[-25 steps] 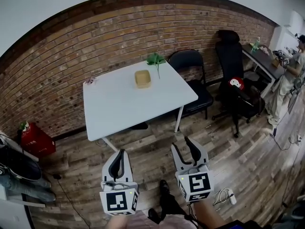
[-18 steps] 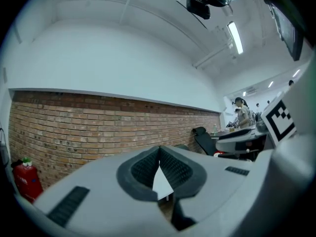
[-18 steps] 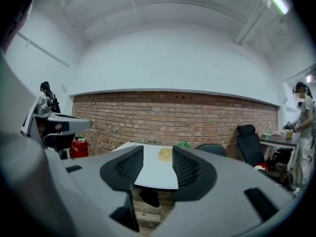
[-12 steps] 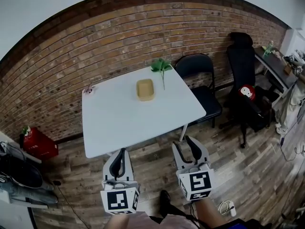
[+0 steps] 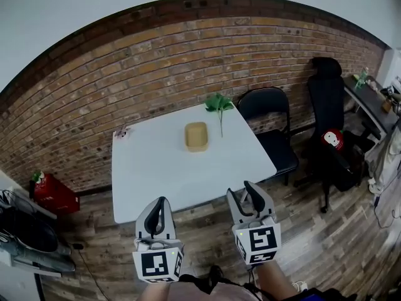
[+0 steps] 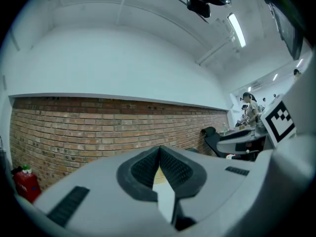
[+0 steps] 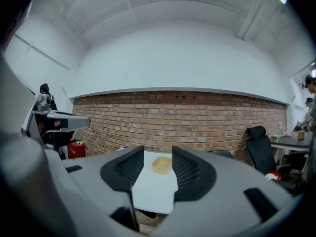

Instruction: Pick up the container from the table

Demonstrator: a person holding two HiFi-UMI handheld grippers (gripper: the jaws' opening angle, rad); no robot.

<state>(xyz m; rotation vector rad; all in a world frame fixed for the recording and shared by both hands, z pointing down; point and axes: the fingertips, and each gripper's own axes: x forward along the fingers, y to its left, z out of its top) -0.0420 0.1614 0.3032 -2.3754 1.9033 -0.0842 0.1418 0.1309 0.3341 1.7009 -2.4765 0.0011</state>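
Observation:
A shallow tan container (image 5: 196, 136) sits on the far half of a white square table (image 5: 156, 174). Both grippers hang over the wooden floor, short of the table's near edge. My left gripper (image 5: 159, 202) is shut with nothing in it; in the left gripper view only a sliver of the container (image 6: 159, 176) shows behind its closed jaws. My right gripper (image 5: 241, 190) is open and empty. The right gripper view looks between its jaws (image 7: 157, 154) at the container (image 7: 162, 164) far ahead on the table (image 7: 153, 191).
A green plant sprig (image 5: 218, 103) lies at the table's far right corner, a small pink item (image 5: 121, 132) at the far left. A black folding chair (image 5: 269, 115) and an office chair (image 5: 329, 105) stand right of the table. A red box (image 5: 53, 193) sits left, by the brick wall.
The table and container have slid lower in the head view and look nearer. Both grippers keep the same pose, left shut and right open.

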